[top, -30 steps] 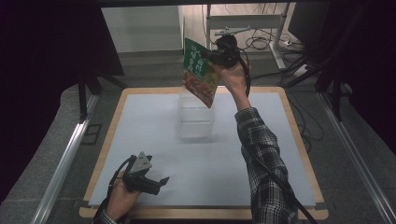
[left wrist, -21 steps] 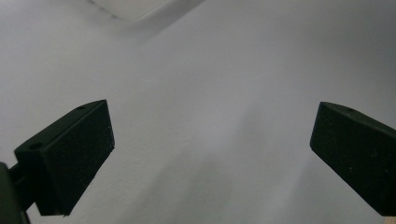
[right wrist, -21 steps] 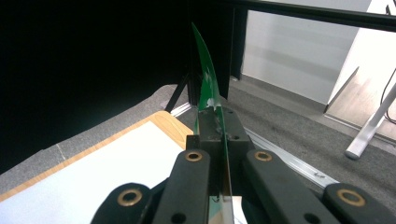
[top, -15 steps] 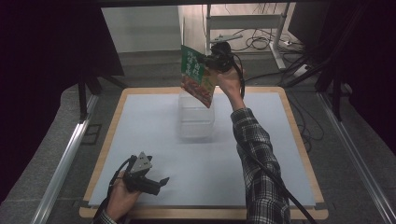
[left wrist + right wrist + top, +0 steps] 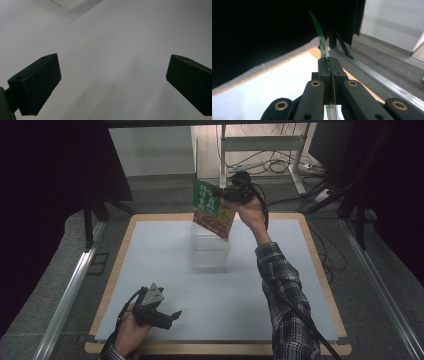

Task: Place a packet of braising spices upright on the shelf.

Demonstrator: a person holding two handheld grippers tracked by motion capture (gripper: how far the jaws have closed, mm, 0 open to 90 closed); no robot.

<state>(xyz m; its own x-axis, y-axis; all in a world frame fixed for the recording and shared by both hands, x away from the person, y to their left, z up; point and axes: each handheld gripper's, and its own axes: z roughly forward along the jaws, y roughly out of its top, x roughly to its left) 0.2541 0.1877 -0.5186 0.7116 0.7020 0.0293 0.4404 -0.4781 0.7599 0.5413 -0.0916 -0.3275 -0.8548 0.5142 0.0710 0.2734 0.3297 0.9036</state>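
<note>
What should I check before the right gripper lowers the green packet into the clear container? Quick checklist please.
1. Grip on the green packet: right gripper is shut on its edge, packet pinched between the jaws in the right gripper view. Ok.
2. Packet over the clear container: its lower corner hangs above the opening in the high view. Ok.
3. Packet angle: tilted, not upright, so a corner may catch the rim. Not ok.
4. Container empty and lid off: too transparent and blurred to judge. Cannot tell.
5. Left gripper: open, resting low at the near edge of the table, apart from the container. Ok.
</note>
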